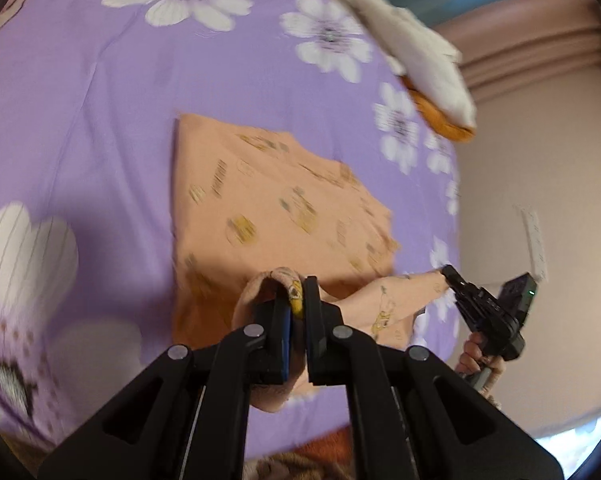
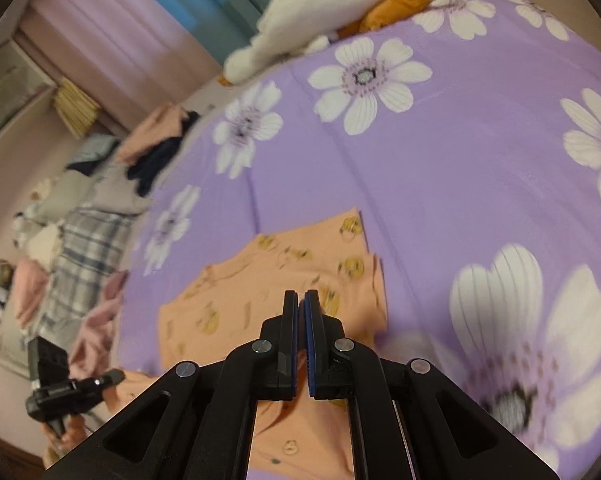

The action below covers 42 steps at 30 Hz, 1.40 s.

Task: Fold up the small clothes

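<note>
One peach garment (image 1: 276, 208) with small yellow prints lies on the purple flowered bedsheet (image 1: 100, 100), partly folded, and its near edge is lifted off the bed. The left gripper (image 1: 298, 300) is closed on a bunched fold of this edge; the cloth sticks out above the fingertips. The right gripper (image 2: 301, 308) has its jaws almost together and cloth passes between them, and in the left view its tip (image 1: 448, 274) pinches a stretched corner of the garment. A white and orange plush toy (image 2: 332, 4) lies at the far edge of the bed. More clothes (image 2: 80, 240) are piled beside the bed.
</note>
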Each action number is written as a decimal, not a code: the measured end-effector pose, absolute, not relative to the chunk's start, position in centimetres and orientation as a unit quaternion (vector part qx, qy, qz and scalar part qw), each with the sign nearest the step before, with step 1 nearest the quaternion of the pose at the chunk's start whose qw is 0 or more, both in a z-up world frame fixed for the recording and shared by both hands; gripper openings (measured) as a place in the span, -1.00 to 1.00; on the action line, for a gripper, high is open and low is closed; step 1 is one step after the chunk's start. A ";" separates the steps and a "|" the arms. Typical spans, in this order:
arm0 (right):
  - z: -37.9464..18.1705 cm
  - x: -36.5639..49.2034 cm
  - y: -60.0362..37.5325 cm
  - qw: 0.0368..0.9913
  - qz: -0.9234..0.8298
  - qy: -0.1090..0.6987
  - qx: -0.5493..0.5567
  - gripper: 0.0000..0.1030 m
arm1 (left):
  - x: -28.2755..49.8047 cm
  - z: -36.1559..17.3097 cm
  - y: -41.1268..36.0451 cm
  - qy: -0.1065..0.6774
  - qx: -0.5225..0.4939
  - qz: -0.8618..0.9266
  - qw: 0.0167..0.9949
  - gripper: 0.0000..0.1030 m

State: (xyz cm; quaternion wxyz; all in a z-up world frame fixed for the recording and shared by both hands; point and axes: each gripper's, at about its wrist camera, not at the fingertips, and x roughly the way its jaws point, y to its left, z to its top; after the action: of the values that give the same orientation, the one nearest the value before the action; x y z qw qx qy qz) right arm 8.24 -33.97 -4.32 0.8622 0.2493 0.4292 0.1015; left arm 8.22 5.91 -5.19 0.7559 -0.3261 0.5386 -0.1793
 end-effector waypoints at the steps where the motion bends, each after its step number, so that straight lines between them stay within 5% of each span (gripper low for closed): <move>1: -4.9 9.5 -33.7 0.861 0.093 0.439 0.241 -0.91 | 9.2 -5.7 6.0 0.543 -0.324 -0.170 0.756 -0.91; 11: -10.6 17.9 -31.1 0.831 0.054 0.520 0.190 -0.91 | 15.2 -11.1 6.6 0.590 -0.329 -0.123 0.727 -0.86; 13: -10.7 17.7 -31.4 0.830 0.052 0.518 0.199 -0.90 | 15.1 -11.1 6.6 0.588 -0.328 -0.128 0.728 -0.75; 17: -9.5 15.8 -32.9 0.836 0.063 0.501 0.213 -0.84 | 13.8 -8.8 7.2 0.561 -0.323 -0.139 0.749 -0.16; 20: -8.1 13.7 -34.4 0.853 0.057 0.474 0.210 -0.60 | 12.1 -6.6 7.7 0.533 -0.303 -0.131 0.779 0.12; 28: -7.8 9.3 -32.7 0.844 0.121 0.481 0.204 -0.53 | 8.0 -6.6 5.4 0.559 -0.279 -0.155 0.765 0.07; 35: -9.9 9.1 -28.2 0.807 0.200 0.519 0.198 -0.53 | 7.4 -8.0 3.1 0.565 -0.274 -0.189 0.755 -0.44; 42: -10.4 12.5 -25.9 0.805 0.215 0.504 0.229 -0.53 | 10.2 -9.6 0.6 0.555 -0.271 -0.189 0.763 -0.44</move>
State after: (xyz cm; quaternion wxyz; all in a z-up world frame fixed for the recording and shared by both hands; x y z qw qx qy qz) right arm 12.50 -25.94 -10.38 0.8046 0.2291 0.5037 0.2154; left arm 10.18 0.61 -9.59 0.7634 -0.2709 0.5551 -0.1889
